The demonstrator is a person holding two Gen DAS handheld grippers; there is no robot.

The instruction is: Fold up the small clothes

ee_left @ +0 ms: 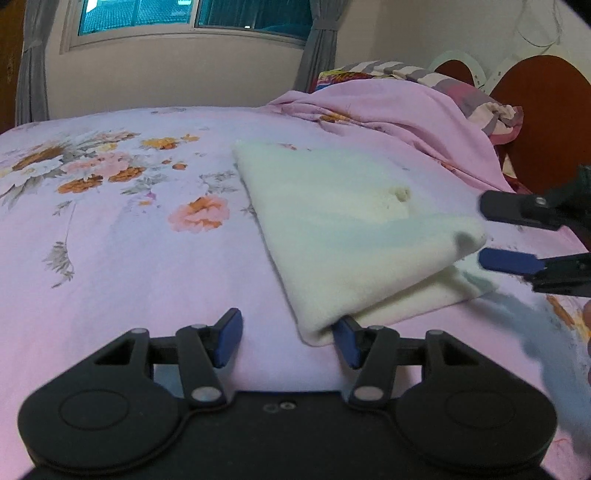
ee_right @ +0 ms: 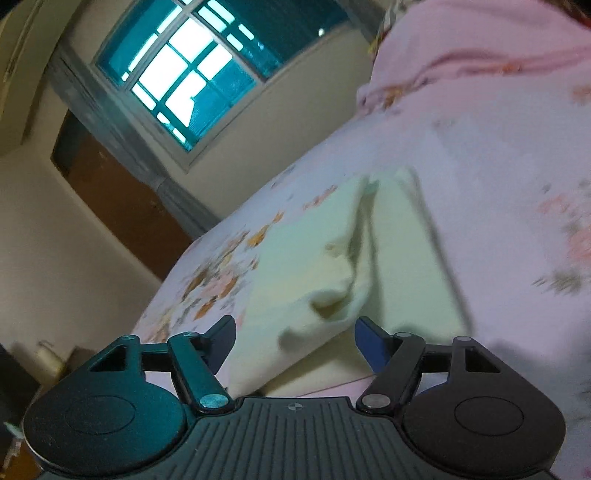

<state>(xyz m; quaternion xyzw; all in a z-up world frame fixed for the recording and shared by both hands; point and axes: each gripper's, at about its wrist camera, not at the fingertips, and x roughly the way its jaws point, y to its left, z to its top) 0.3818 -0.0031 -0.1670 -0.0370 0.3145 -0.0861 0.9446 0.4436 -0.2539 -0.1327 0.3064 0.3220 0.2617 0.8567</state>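
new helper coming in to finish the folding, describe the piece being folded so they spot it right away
Start at the bed with the pink floral sheet below the window. On it, in front of the bunched pink blanket, lies the cream cloth, already folded over. It is the only plain, pale, unpatterned fabric there.

Fuzzy cream cloth (ee_left: 343, 236) on smooth floral bedsheet (ee_left: 129, 229)
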